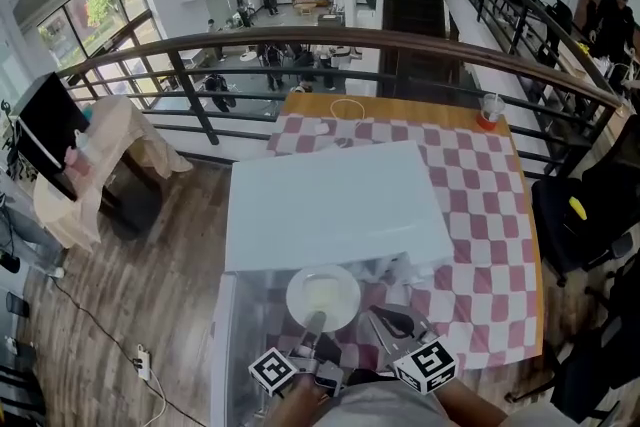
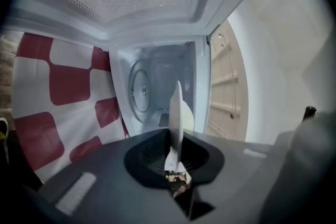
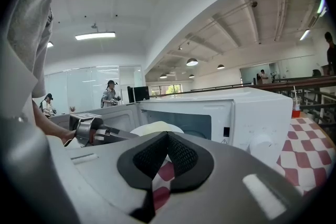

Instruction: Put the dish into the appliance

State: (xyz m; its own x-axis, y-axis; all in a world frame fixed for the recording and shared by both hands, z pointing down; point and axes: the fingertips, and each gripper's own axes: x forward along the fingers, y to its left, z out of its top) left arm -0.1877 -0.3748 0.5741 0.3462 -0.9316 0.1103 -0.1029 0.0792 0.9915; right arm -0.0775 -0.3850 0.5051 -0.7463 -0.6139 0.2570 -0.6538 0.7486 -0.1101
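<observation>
A white microwave (image 1: 330, 205) stands on the red-and-white checked table (image 1: 480, 215), its door (image 1: 238, 335) swung open at the near left. My left gripper (image 1: 316, 320) is shut on the near rim of a white plate (image 1: 323, 298), held level just in front of the open cavity. In the left gripper view the plate (image 2: 177, 113) shows edge-on between the jaws, with the cavity and its turntable (image 2: 140, 91) straight ahead. My right gripper (image 1: 385, 320) is just right of the plate, shut and empty (image 3: 160, 165), facing the microwave front (image 3: 247, 113) and the plate (image 3: 155, 127).
A cup on a red base (image 1: 489, 110) and a white cable (image 1: 345, 110) lie at the table's far edge, by a dark railing (image 1: 330, 40). A black chair (image 1: 575, 215) stands to the right. Wooden floor and a draped stand (image 1: 110, 155) are on the left.
</observation>
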